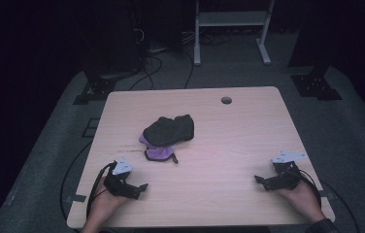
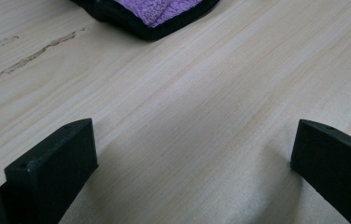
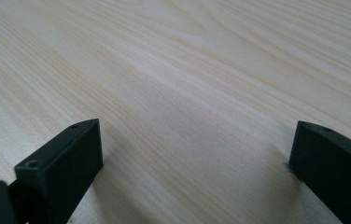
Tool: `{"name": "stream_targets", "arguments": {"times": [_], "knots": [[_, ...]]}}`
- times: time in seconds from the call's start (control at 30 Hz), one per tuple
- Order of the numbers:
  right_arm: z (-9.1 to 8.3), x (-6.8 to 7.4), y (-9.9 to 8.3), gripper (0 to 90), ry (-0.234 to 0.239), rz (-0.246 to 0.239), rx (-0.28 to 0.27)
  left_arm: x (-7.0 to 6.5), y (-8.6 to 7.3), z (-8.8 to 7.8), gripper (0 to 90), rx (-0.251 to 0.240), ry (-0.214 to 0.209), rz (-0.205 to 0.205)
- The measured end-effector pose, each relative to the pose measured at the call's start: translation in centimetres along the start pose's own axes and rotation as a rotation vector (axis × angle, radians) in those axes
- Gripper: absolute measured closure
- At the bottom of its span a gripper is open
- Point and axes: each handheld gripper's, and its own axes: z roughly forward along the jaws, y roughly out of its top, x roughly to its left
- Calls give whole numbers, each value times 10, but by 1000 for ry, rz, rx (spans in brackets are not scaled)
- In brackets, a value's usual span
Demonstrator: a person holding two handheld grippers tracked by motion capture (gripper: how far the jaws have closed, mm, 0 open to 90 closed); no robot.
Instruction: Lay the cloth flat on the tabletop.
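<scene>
Pale wooden table (image 1: 229, 145) in a dark room, two idle grippers and two garments on it.

The table has one round cable hole (image 1: 226, 100) near its far edge; grey carpet, floor cables and a white metal frame (image 1: 232, 29) lie beyond. A dark garment (image 1: 170, 129) lies partly over a purple, black-edged one (image 1: 158, 153) left of centre. The left gripper (image 1: 139, 188) rests near them, the right gripper (image 1: 260, 180) well apart; both have jaws spread wide, holding nothing.
</scene>
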Motion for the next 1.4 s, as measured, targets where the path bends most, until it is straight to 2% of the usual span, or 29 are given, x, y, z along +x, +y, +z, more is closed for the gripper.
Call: {"name": "stream_targets", "arguments": {"times": [0.2, 0.27, 0.3, 0.37, 0.5, 0.63, 0.77, 0.97, 1.27, 1.4], "knots": [[0, -1, 0, 18, 1, -2, 0, 2, 1, 1, 0, 3, 7, -8], [0, -1, 0, 18, 1, -2, 0, 5, 5, -1, 0, -14, 14, -16], [0, 0, 0, 18, 2, -3, 0, 6, 6, -2, 4, -19, 17, -7], [0, -1, 0, 18, 2, -3, 0, 8, 8, -5, 33, -43, 12, -26], [0, 0, 0, 18, 2, -2, 0, 11, 13, -5, 61, -57, 15, -32], [0, -1, 0, 18, 1, -2, 0, 17, 21, -5, 123, -84, 15, -40], [0, -1, 0, 18, 1, -2, 0, 22, 35, -2, 135, -102, 26, -47], [0, -1, 0, 18, 2, -2, 0, 26, 51, -1, 169, -118, 61, -10], [0, -1, 0, 18, 1, -2, 0, 35, 69, 5, 177, -129, 83, -12], [0, -1, 0, 18, 1, -2, 0, 42, 77, 10, 178, -109, 104, -2]]}}
